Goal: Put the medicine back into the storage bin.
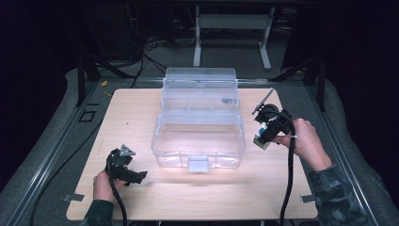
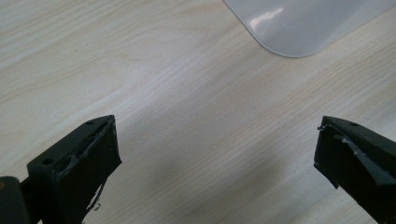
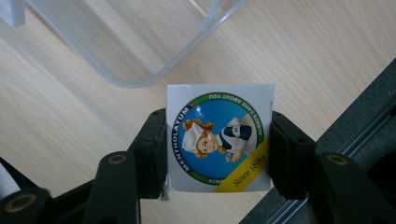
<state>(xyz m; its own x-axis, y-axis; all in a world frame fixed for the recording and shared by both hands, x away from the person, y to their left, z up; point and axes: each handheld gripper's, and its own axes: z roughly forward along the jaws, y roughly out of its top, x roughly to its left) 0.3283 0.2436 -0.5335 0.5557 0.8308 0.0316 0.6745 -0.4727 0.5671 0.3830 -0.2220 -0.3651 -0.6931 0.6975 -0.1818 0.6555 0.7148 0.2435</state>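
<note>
Pale woodgrain table (image 1: 136, 113); square Mentholatum box (image 3: 219, 137) (glossy card) clamped by right gripper (image 3: 219, 154).

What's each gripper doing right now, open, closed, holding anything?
Left gripper: open, nothing between its jaws, above the table.
Right gripper: shut on a small Mentholatum box.

Light wood table (image 1: 131, 117) is carrying one clear plastic storage box (image 1: 200, 141), sitting open near its centre.
</note>
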